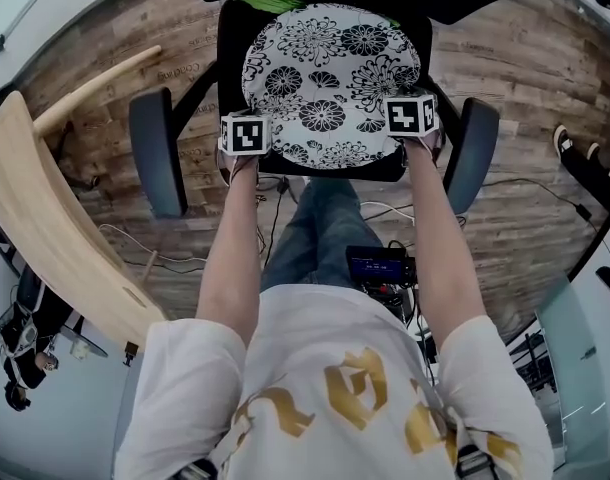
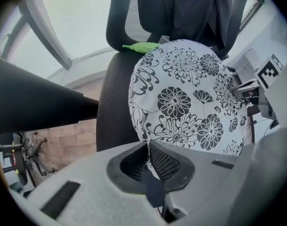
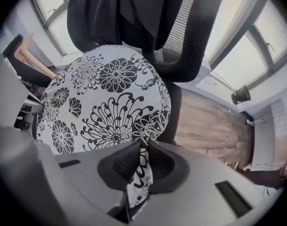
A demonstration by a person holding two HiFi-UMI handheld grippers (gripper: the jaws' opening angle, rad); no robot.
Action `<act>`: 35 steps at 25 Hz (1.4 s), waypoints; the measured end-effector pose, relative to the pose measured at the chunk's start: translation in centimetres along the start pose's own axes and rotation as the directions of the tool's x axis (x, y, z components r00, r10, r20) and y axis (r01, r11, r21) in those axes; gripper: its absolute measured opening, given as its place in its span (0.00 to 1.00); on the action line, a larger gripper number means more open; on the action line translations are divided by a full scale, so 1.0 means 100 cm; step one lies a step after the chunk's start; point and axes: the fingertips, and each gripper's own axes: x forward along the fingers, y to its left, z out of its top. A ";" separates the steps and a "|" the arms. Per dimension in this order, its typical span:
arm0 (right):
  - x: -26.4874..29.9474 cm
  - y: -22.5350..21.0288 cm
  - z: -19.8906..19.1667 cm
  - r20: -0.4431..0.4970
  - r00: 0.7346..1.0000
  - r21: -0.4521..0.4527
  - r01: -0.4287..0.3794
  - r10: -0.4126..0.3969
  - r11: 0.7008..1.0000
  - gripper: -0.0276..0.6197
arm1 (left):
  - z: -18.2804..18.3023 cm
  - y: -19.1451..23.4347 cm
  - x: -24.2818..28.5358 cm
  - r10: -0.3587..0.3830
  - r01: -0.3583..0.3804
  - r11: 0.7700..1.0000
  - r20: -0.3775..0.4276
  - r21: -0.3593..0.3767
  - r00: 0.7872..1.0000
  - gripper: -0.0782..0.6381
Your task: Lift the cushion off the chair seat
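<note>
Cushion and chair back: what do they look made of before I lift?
Cushion: seemingly soft woven fabric, matte, black floral print on white; its edge bunches thin where the right gripper pinches it. Chair back: likely black mesh, light showing through its fine grid.

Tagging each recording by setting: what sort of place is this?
Probably an office or lab workspace: a mesh-backed office chair, a wood-plank floor with loose cables, and large windows behind.
</note>
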 end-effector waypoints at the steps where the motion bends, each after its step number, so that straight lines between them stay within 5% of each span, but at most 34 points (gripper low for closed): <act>1: -0.001 0.000 0.001 0.001 1.000 -0.001 0.000 0.000 1.000 0.10 | 0.002 0.000 -0.001 -0.005 0.005 1.000 0.002 -0.003 1.000 0.14; 35: -0.073 0.021 -0.001 0.057 0.998 -0.036 0.000 0.002 0.999 0.10 | 0.014 0.001 -0.070 -0.015 0.012 1.000 0.120 0.023 0.993 0.13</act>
